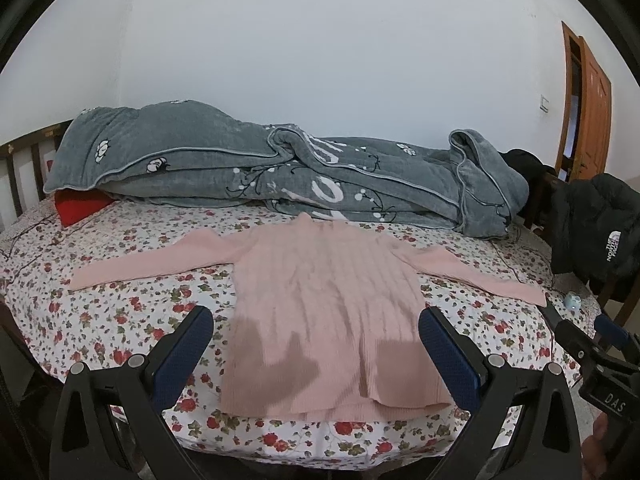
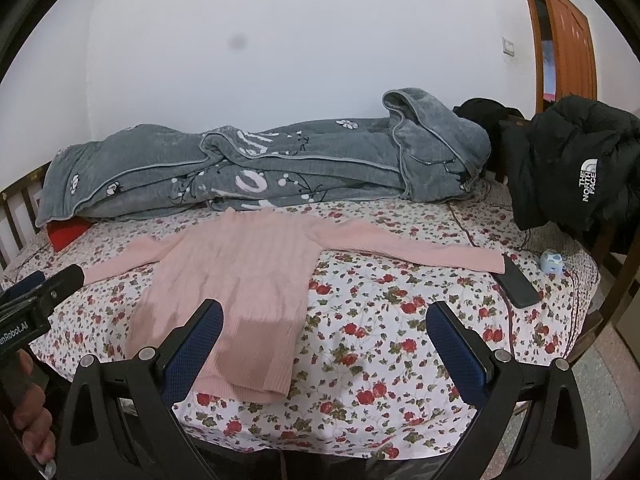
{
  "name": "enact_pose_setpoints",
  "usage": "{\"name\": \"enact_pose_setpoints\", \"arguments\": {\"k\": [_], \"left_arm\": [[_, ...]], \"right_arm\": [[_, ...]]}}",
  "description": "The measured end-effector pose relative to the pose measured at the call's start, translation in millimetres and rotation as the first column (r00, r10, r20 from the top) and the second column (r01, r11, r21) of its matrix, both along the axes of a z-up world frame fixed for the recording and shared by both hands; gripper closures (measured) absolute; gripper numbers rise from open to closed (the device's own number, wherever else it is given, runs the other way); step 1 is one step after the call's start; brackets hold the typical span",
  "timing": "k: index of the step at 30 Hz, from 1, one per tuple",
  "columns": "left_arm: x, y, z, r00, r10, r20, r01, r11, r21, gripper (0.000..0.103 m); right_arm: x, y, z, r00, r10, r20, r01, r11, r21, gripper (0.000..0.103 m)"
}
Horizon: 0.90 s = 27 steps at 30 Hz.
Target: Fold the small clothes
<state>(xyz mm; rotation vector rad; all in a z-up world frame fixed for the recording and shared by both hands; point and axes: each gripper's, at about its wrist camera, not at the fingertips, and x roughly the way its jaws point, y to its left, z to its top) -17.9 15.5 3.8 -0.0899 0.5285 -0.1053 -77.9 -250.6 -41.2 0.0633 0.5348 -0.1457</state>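
A: Both grippers are held above the bed's near edge; left gripper and right gripper are recorded with jaws spread wide, nothing gripped.

B: Garment position?

A: Pink sweater is laid flat on the floral sheet, sleeves outstretched. Grey quilt is bunched beyond it.

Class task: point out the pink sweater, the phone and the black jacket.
pink sweater [image 1: 324, 312]: left wrist view, middle of its body.
phone [image 2: 518, 282]: right wrist view, middle of its dark face.
black jacket [image 2: 568, 160]: right wrist view, its front.
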Motion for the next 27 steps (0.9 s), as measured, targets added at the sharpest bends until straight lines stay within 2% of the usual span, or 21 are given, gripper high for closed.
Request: {"name": "enact_pose_setpoints", "arguments": {"k": [8, 12, 17, 19, 23, 27], "left_arm": [[6.4, 4.9, -4.1, 1.0, 0.019, -0.007, -0.019, 0.999, 0.03, 0.0], [18.0, 16.1, -12.7, 0.999, 0.052, -0.003, -0.052, 0.998, 0.019, 0.0], [47.1, 52.1, -42.6, 0.994, 0.064, -0.092, -0.072, 0.994, -0.079, 0.0], [59.0, 70.7, -56.5, 0.989, 0.096, -0.111, -0.107, 0.99, -0.09, 0.0], [90.1, 117.5, -88.5, 0.976, 0.15, -0.158, -0.165, 0.982, -0.087, 0.0], [121.3, 158.1, -117.0, 0.956, 0.211, -0.203, -0.221, 0.975, -0.028, 0.0]], "right_arm": [[-0.6, 4.4, -1.3, 0.999, -0.003, 0.033, 0.003, 1.0, -0.001, 0.003], [3.4, 11.8, -7.7, 0.999, 0.02, 0.048, -0.018, 0.999, -0.04, 0.003], [18.0, 20.7, -23.8, 0.998, 0.043, 0.042, -0.04, 0.997, -0.067, 0.003], [27.0, 22.5, -32.9, 0.999, 0.045, 0.03, -0.044, 0.998, -0.049, 0.003], [52.3, 23.3, -54.8, 0.997, 0.077, -0.014, -0.077, 0.997, 0.027, 0.003], [72.8, 26.0, -76.3, 0.997, 0.074, -0.028, -0.072, 0.995, 0.068, 0.004]]}}
